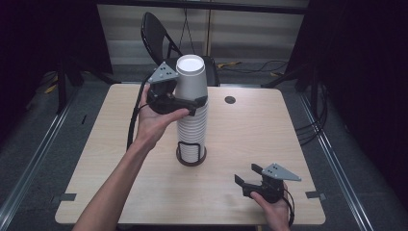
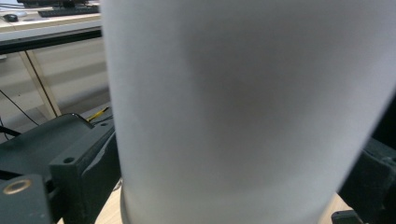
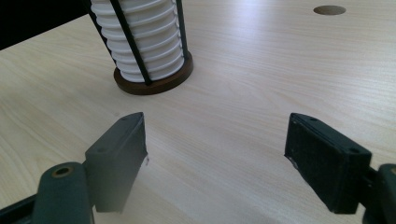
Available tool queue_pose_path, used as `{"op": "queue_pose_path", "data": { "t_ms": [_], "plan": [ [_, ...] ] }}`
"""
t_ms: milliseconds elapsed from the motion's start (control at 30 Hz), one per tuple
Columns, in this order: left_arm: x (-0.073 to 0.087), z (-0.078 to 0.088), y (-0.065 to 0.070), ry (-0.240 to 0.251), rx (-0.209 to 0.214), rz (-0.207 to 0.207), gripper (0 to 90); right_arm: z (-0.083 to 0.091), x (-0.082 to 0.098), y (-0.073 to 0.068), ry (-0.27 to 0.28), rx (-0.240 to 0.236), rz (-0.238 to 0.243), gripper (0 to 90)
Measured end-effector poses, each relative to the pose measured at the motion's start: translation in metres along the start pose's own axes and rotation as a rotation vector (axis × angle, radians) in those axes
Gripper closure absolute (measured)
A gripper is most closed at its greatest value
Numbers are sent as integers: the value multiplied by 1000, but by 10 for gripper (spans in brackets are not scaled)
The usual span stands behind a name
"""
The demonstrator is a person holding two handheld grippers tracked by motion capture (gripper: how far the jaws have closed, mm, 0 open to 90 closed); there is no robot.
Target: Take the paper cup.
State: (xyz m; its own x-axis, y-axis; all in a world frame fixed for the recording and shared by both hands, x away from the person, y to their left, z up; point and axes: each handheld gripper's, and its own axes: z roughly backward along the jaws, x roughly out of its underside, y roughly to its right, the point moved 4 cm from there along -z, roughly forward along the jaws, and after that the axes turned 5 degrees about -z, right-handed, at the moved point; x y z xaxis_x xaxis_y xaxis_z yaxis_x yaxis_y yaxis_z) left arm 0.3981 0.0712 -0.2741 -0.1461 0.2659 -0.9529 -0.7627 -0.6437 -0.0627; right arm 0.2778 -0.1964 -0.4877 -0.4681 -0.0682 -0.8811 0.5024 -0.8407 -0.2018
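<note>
White paper cup (image 1: pixel 191 79), upside down, sits on top of a tall stack of cups (image 1: pixel 192 130) near the middle of the table (image 1: pixel 250 139). The left gripper (image 1: pixel 198 102) is at the cup's lower part, one jaw on either side; in the left gripper view the cup (image 2: pixel 243 112) stands between the jaws. Whether the pads press on it cannot be told. The cup is plain and matte, tapering toward its closed base, which faces up. The stack below shows ribbed white rims, held in a black wire holder (image 3: pixel 149 70) on a dark round wooden base (image 3: pixel 156 84).

The right gripper (image 1: pixel 248 175) rests at the near right part of the table, well apart from the stack, jaws wide apart with nothing between them (bare tabletop shows in the gap). A small round hole (image 1: pixel 230 99) lies in the tabletop beyond the stack; a black chair (image 1: pixel 156 36) stands behind the table.
</note>
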Motion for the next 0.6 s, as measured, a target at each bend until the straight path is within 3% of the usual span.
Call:
{"op": "queue_pose_path", "data": {
  "t_ms": [500,600],
  "plan": [
    [-1,-5,1,2,-14,-15,88,1,0,1,0,0,-6,203],
    [-3,-2,1,27,-25,-21,91,1,0,1,0,1,-6,203]
  ]
}}
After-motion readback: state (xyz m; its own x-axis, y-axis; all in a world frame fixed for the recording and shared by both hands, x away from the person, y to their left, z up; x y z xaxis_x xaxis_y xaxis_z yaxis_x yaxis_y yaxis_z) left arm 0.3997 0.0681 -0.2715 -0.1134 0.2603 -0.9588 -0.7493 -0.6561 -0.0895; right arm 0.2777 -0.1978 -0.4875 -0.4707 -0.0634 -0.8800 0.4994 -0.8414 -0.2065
